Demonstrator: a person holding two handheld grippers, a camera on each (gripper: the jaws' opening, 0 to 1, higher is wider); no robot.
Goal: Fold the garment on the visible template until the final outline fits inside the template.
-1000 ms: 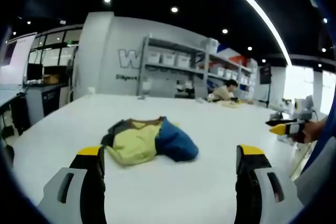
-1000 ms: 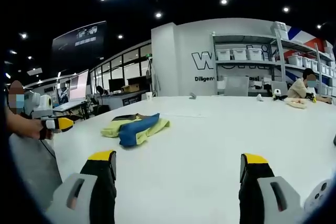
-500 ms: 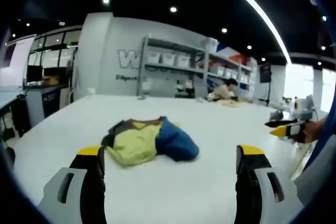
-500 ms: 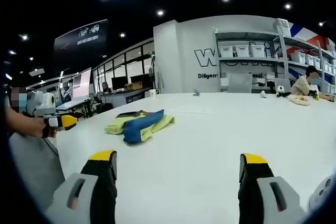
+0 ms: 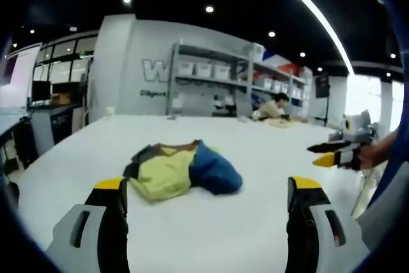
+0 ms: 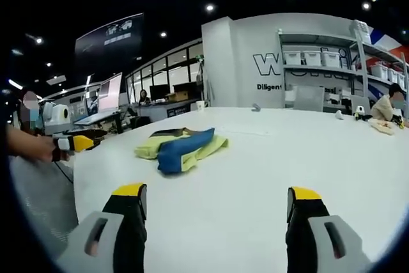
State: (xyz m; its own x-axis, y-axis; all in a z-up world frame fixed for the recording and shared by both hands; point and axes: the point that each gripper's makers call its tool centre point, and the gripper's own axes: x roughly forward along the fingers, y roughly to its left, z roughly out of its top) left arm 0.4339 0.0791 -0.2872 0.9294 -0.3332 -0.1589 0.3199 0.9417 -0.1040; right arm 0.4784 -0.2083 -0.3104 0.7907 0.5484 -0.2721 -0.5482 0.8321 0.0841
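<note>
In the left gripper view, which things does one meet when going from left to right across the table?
Crumpled garment on the white table → the right hand-held gripper, which enters at the right edge, held by a hand.

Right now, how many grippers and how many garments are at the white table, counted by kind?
Grippers: 2, the left gripper and the right gripper, both open and holding nothing.
Garments: 1, a crumpled yellow and blue garment lying on the white table.
Total: 3.
</note>
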